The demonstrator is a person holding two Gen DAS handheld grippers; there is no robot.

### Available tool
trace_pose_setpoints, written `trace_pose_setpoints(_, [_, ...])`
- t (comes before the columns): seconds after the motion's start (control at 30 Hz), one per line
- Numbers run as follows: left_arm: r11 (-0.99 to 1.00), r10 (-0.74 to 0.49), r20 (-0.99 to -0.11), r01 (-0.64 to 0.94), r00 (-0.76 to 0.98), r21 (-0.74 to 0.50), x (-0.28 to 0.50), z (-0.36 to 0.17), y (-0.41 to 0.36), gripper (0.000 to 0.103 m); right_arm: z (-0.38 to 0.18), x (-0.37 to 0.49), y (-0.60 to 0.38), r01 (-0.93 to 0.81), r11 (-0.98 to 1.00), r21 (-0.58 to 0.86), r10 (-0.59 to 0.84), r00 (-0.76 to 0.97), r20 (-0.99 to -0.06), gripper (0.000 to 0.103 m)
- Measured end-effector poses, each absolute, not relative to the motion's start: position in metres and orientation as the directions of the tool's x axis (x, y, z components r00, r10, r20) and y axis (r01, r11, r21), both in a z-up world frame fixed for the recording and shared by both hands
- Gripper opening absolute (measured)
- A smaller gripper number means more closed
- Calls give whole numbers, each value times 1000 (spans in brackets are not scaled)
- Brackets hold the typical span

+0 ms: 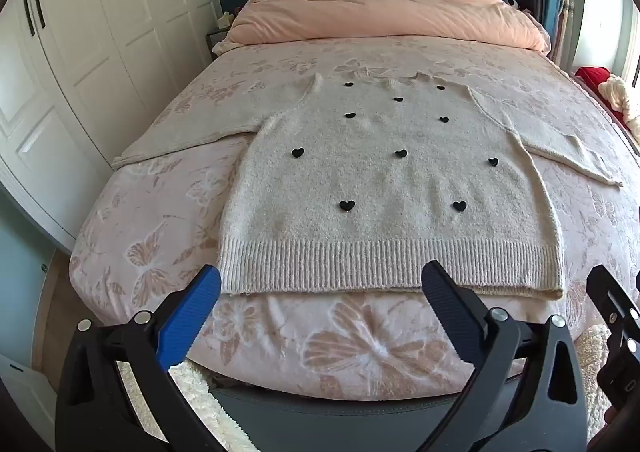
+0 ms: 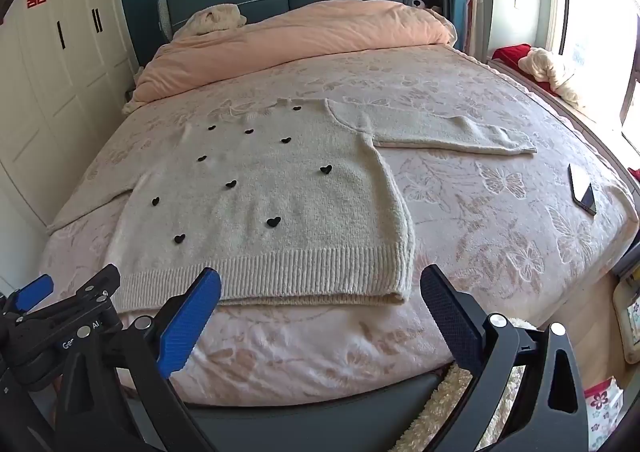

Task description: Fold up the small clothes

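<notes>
A cream knitted sweater (image 1: 384, 188) with small black hearts lies flat and face up on the bed, sleeves spread to both sides, ribbed hem toward me. It also shows in the right wrist view (image 2: 276, 212). My left gripper (image 1: 320, 288) is open and empty, hovering just in front of the hem. My right gripper (image 2: 320, 288) is open and empty, in front of the hem's right corner. The right gripper's body shows at the right edge of the left wrist view (image 1: 616, 316); the left gripper shows at the left in the right wrist view (image 2: 60, 308).
The bed (image 1: 360, 348) has a pink butterfly cover, with a peach duvet (image 1: 384, 16) bunched at the headboard. A phone (image 2: 583, 189) lies on the bed's right side. White wardrobes (image 1: 80, 52) stand to the left. A window ledge with cloth (image 2: 548, 68) is to the right.
</notes>
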State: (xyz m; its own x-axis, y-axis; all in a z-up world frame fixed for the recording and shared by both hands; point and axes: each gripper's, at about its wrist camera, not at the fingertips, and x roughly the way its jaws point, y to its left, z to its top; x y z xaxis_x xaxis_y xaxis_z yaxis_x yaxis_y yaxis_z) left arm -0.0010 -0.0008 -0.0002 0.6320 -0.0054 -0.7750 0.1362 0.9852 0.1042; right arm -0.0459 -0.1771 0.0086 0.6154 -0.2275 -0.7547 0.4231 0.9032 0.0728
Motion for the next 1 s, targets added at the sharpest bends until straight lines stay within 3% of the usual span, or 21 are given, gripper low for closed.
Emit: trace_pose_setpoints(1.0, [984, 5, -776, 134, 631, 115, 5, 7, -4, 98, 22, -39, -166, 396, 916, 63, -222, 631, -744, 98])
